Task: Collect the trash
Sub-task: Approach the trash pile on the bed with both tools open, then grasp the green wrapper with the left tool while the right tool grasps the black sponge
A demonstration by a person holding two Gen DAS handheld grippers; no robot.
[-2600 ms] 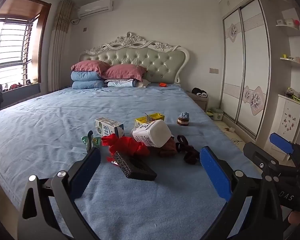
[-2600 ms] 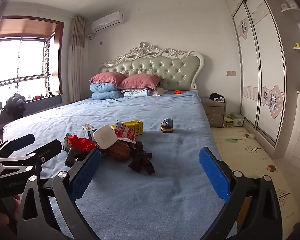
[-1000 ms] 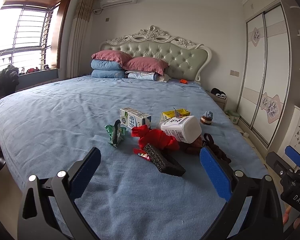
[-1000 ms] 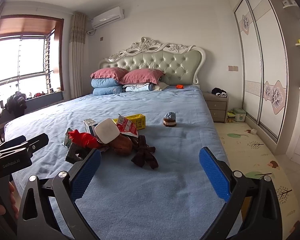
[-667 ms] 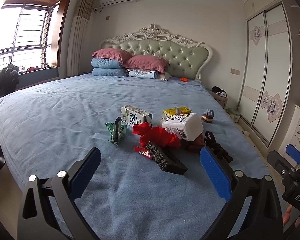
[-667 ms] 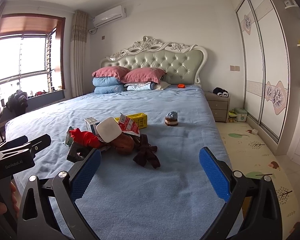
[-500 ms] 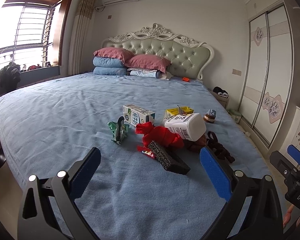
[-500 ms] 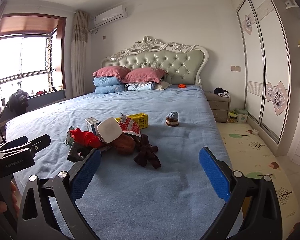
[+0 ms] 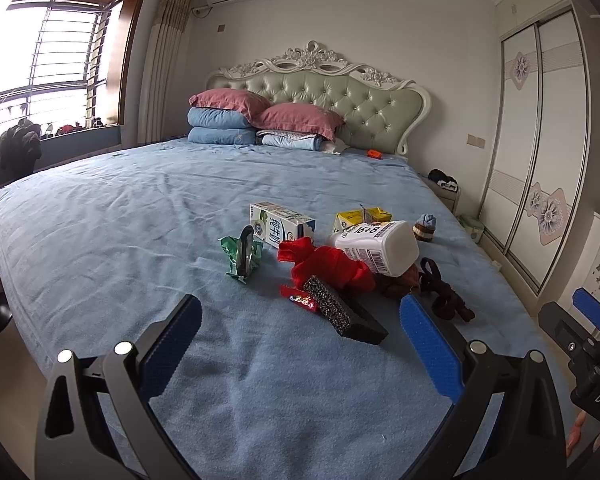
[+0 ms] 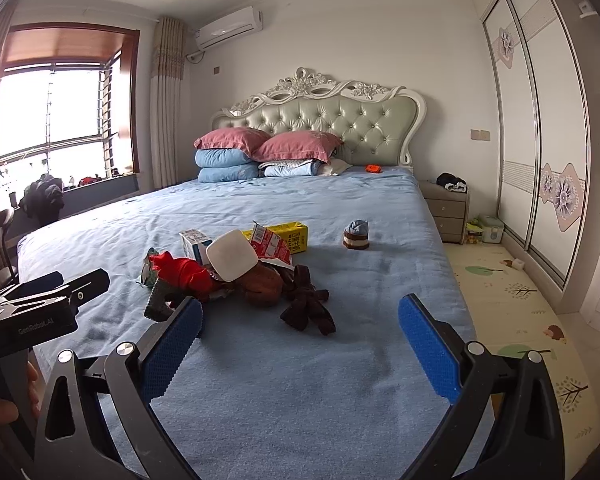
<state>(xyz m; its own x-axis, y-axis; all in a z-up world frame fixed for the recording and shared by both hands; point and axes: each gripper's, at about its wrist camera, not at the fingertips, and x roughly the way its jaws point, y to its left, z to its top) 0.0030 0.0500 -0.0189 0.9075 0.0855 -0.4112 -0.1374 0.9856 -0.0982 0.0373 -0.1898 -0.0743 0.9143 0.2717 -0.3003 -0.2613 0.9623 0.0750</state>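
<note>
The left gripper point(image 9: 300, 344) hung spread wide and empty above the near end of the bed point(image 9: 100, 240); the right gripper point(image 10: 300, 344) was equally wide and held nothing. Just beyond the left one lay the trash: a black sponge point(image 9: 342, 314) touching a red wrapper point(image 9: 300, 301), then a red cloth point(image 9: 328, 266), a white bottle point(image 9: 376, 246), a milk carton point(image 9: 280, 225), a yellow box point(image 9: 360, 216) and a green wrapper point(image 9: 242, 252) a little apart. This looked like the approach, nothing yet collected. The next move probably called for lowering one gripper over the nearest piece and closing. No bin showed in either view. The brown lump point(image 10: 264, 284) under the bottle was hard to identify, and the dark cloth point(image 10: 306, 304) beside it was unclear too.
</note>
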